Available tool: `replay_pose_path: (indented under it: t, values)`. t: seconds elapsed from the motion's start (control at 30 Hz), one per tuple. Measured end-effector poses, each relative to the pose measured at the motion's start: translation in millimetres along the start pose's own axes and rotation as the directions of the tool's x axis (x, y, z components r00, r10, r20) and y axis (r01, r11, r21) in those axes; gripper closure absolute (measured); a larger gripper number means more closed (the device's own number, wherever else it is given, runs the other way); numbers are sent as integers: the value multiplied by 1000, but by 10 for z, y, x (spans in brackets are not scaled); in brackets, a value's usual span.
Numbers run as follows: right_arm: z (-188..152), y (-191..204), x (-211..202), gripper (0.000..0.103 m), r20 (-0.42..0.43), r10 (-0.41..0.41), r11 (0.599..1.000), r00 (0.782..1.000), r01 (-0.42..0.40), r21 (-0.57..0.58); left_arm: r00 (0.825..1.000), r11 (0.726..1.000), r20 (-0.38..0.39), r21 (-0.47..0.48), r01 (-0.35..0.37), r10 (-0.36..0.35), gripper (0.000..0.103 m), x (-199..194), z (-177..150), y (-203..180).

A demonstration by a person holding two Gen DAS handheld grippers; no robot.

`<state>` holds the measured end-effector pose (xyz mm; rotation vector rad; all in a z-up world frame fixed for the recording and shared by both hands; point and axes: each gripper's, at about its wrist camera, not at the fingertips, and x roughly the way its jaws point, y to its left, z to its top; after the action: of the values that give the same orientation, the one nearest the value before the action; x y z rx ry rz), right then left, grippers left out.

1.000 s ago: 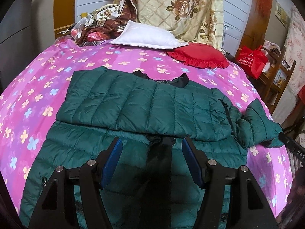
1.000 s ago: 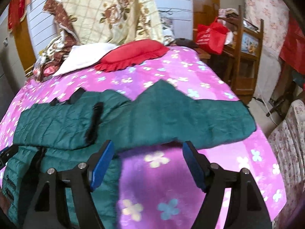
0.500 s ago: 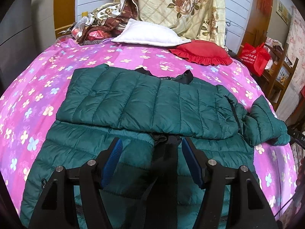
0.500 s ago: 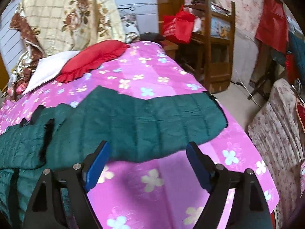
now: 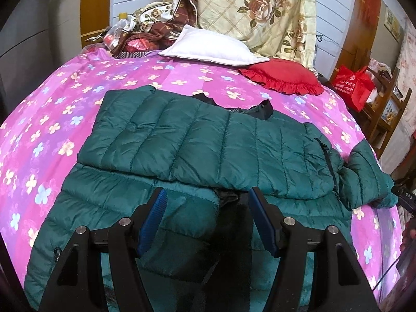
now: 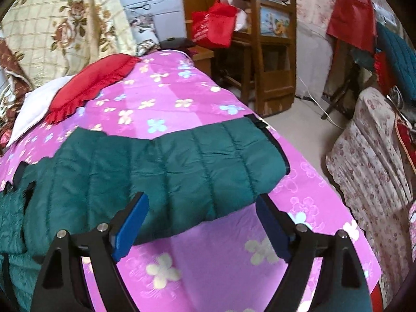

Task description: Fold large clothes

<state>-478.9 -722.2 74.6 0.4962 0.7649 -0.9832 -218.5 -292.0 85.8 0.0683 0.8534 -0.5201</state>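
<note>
A dark green quilted puffer jacket (image 5: 197, 140) lies spread on the pink flowered bedspread (image 5: 52, 119). Its left sleeve is folded across the chest. My left gripper (image 5: 207, 192) hovers open over the jacket's front opening, where the black lining shows between the blue pads (image 5: 153, 215); they press on nothing. In the right wrist view the other sleeve (image 6: 182, 166) stretches out flat toward the bed's right edge, ending in a black-trimmed cuff (image 6: 275, 145). My right gripper (image 6: 201, 199) stands open just in front of that sleeve's near edge, near the cuff end.
A white pillow (image 5: 208, 46), a red frilled cushion (image 5: 283, 76) and a rose-patterned quilt (image 5: 260, 13) sit at the head of the bed. Past the bed's right edge stand a wooden chair (image 6: 273, 52) with a red bag (image 6: 215, 26) and flower-covered furniture (image 6: 371, 156).
The right gripper has swung rightward along the outstretched sleeve toward its cuff, and its jaws stand wider. The left gripper has barely shifted over the jacket front.
</note>
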Motion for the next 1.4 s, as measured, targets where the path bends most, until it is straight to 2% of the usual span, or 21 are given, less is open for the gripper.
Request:
replay_pose_path:
  t: [0.23,0.5,0.63,0.73,0.87,0.97,1.07,1.1,1.13,1.17,1.2,1.23,1.27,1.4]
  values:
    - [84,-171,193,15,-10,-40,998,999,40,45,1000,1000,-11,-6,1,-1,60,82,-30,32]
    - [264,-488,353,13,-2,-22,989,1000,22,146,1000,1000,-5,-16,-8,8,60,134,-33,102]
    - [355,-671,517,13,-24,2,977,1000,3,213,1000,999,13,-26,-26,26,60,146,-5,176]
    - [385,-762,635,13,-41,9,968,999,1,251,999,998,18,-44,-34,35,60,180,87,253]
    - [388,-760,781,13,-72,-2,969,997,20,246,998,996,42,-80,-48,51,60,234,308,386]
    - [344,-795,915,13,-112,26,961,993,6,278,997,993,33,-94,-65,69,60,314,410,473]
    - [337,-714,908,14,-96,10,972,995,13,234,996,991,28,-113,-76,80,60,368,443,543]
    - [326,-684,902,16,-91,1,976,996,19,217,996,990,26,-118,-78,81,60,376,446,564]
    - [314,-654,888,26,-80,-5,980,997,20,197,996,989,25,-125,-79,82,60,383,435,590]
    - [311,-632,884,40,-74,-2,984,997,15,179,996,989,22,-129,-78,82,60,392,424,602]
    - [306,-607,875,48,-69,3,987,998,8,158,997,988,18,-130,-77,80,60,400,410,613]
    - [303,-592,860,61,-64,10,990,998,-1,142,997,989,12,-127,-77,79,60,409,385,622]
    - [298,-584,841,70,-61,20,991,998,-12,133,997,989,9,-123,-78,80,60,414,372,622]
    - [313,-541,656,77,-18,47,992,999,-45,121,996,990,0,-111,-87,87,60,417,331,614]
